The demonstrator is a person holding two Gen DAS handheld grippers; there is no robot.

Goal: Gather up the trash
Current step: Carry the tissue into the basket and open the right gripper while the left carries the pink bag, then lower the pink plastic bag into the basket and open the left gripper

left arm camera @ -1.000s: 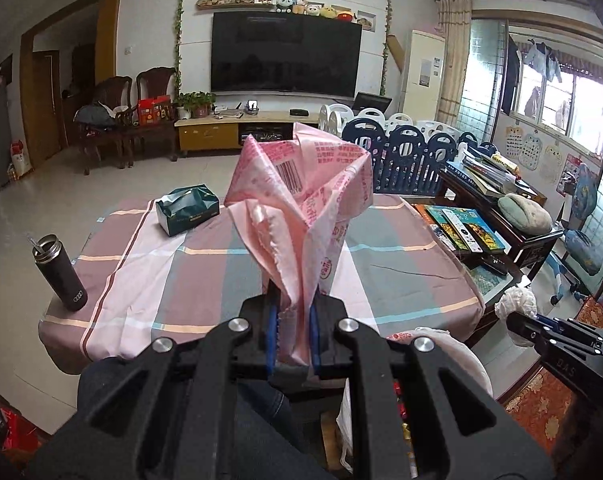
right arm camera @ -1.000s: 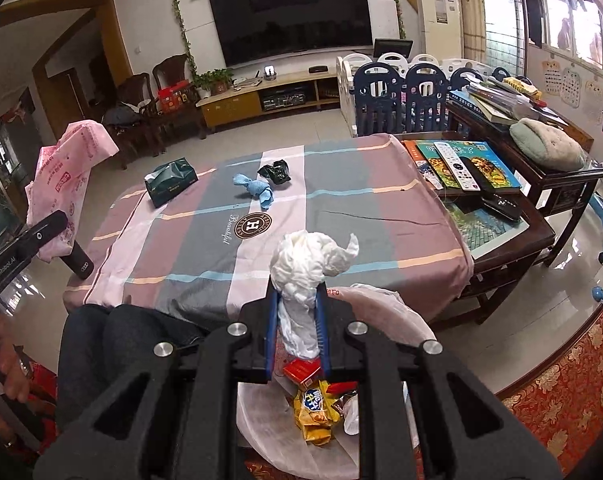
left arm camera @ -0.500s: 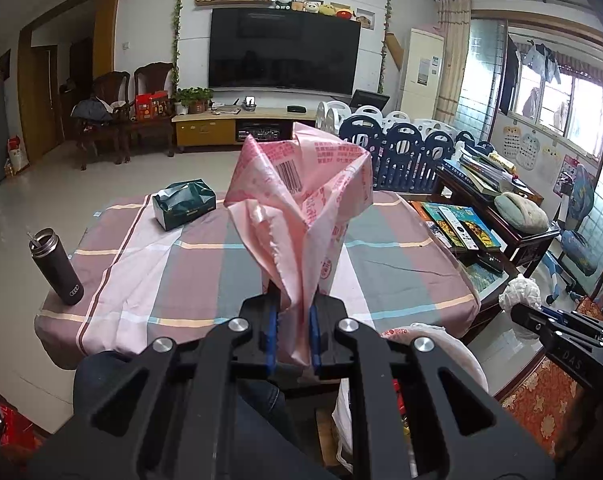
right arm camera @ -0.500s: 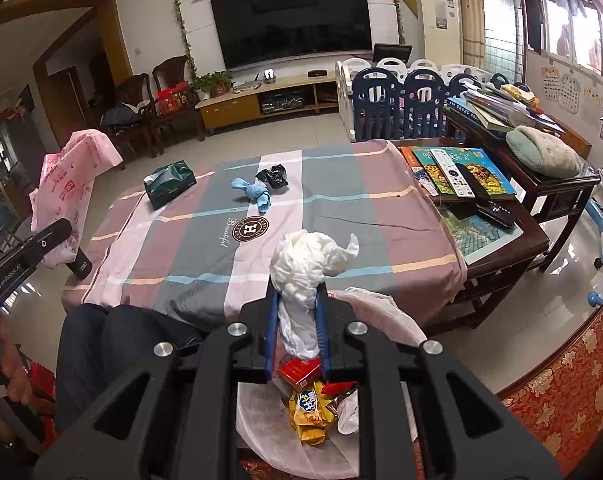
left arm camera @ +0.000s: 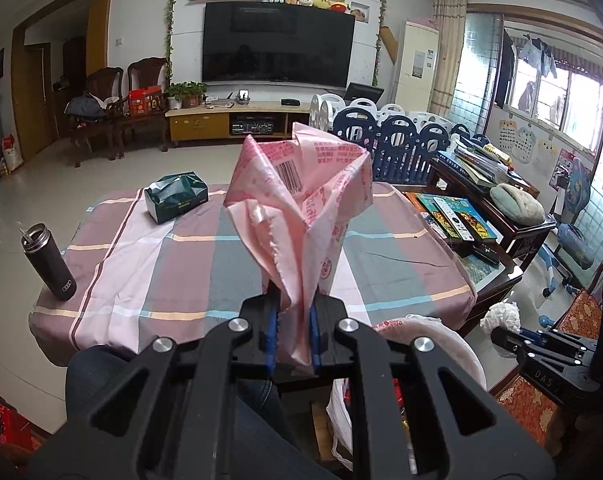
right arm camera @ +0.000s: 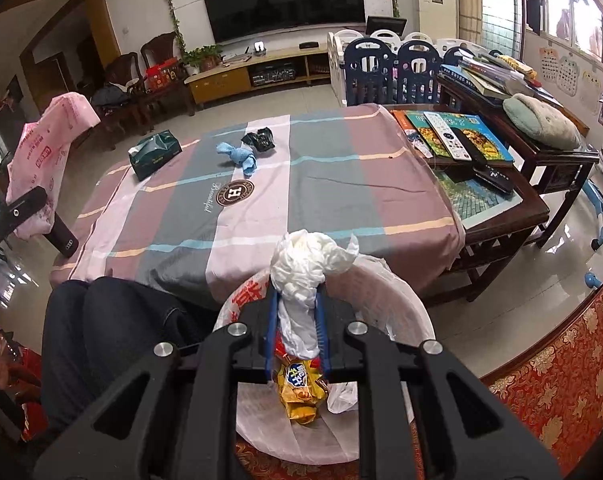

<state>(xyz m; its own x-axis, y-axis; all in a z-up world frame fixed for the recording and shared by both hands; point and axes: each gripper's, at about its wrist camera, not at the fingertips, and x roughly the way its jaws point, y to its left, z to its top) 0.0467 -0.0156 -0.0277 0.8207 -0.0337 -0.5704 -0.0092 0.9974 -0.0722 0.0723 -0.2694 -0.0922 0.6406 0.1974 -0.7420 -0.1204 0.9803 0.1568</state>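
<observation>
My left gripper [left arm camera: 293, 320] is shut on a crumpled pink plastic bag [left arm camera: 301, 200] and holds it up before the table's near edge; the bag also shows in the right wrist view [right arm camera: 45, 152]. My right gripper [right arm camera: 297, 320] is shut on a wad of white tissue [right arm camera: 305, 268], right above a white-lined trash bin [right arm camera: 413, 316] on the floor that holds a yellow snack wrapper [right arm camera: 301, 388]. In the left wrist view the bin [left arm camera: 457, 344] is low right and the tissue [left arm camera: 501, 316] sits at the right gripper's tip. A blue crumpled piece [right arm camera: 237, 156] and a black wrapper [right arm camera: 259, 140] lie on the table.
The table has a striped cloth [right arm camera: 321, 168]. A green tissue box [left arm camera: 176, 196] and a black bottle [left arm camera: 49, 264] stand on its left part. A side table [right arm camera: 493, 184] with books and remotes is to the right. My knees [right arm camera: 113, 320] are at the near edge.
Both grippers keep their hold. The right gripper with the tissue has dropped a little closer over the bin. The left gripper has drawn slightly nearer the table.
</observation>
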